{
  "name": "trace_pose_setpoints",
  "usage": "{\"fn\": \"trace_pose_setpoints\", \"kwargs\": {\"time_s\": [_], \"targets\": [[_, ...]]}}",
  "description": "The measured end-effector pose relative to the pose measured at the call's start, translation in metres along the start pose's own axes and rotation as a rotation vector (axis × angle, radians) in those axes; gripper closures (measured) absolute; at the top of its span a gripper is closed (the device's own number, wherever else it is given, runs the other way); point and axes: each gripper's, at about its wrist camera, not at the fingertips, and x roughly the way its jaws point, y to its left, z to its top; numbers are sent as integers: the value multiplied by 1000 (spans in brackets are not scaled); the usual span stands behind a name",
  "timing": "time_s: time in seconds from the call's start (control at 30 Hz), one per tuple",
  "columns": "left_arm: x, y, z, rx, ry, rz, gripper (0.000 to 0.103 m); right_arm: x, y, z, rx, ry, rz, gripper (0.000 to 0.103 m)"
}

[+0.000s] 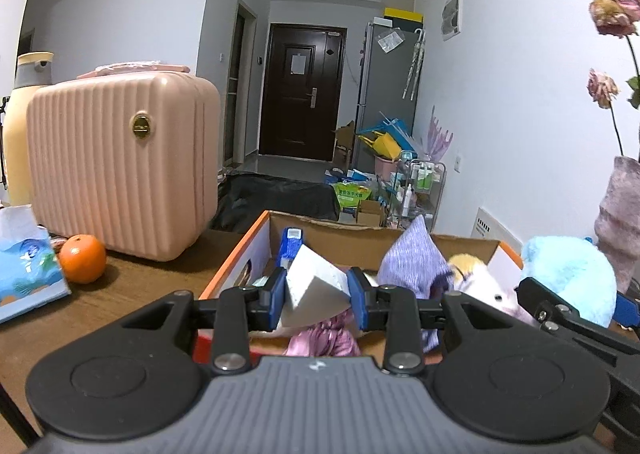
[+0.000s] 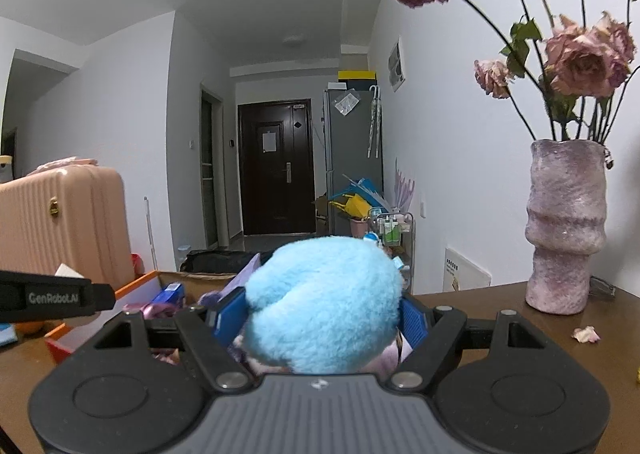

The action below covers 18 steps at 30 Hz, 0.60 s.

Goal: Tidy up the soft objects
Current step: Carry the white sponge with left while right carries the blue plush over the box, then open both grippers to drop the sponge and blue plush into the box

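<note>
**Both tongs loaded above the cardboard box**

Your left gripper (image 1: 317, 292) pinches a white foam wedge (image 1: 310, 286) between its blue pads, jaws drawn in close on either side of it. The wedge hangs over the open cardboard box (image 1: 240, 254), which sits on the brown wooden table (image 1: 152, 286). Inside the box you can see a purple knitted cloth (image 1: 412, 266), a pink satin fabric (image 1: 324, 338), a blue-wrapped item (image 1: 291, 248) leaning on the far wall, and a white plush toy with a yellow top (image 1: 486, 284).

Your right gripper (image 2: 316, 320) clamps a fluffy light-blue plush (image 2: 324, 302), jaws set wide around its bulk. In the left view it sits just past the box's right edge.

Left of the box stand a pink ribbed suitcase (image 1: 124, 165), an orange (image 1: 83, 259) and a tissue pack (image 1: 28, 274). To the right stands a mauve vase (image 2: 564, 225) of dried roses (image 2: 580, 57), with a fallen petal (image 2: 586, 334) on the table nearby.
</note>
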Motion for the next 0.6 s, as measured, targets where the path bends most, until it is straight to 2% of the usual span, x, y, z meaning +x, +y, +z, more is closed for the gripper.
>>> {"fn": "trace_pose_setpoints", "kwargs": {"time_s": [0.07, 0.27, 0.5, 0.6], "targets": [[9, -2, 3, -6, 0, 0, 69, 11, -4, 5, -2, 3, -10, 26], [37, -11, 11, -2, -6, 10, 69, 52, -15, 16, 6, 79, 40, 26], [61, -19, 15, 10, -9, 24, 69, 82, -19, 26, 15, 109, 91, 26], [69, -22, 16, 16, -12, 31, 69, 92, -16, 29, -3, 130, 83, 26]]}}
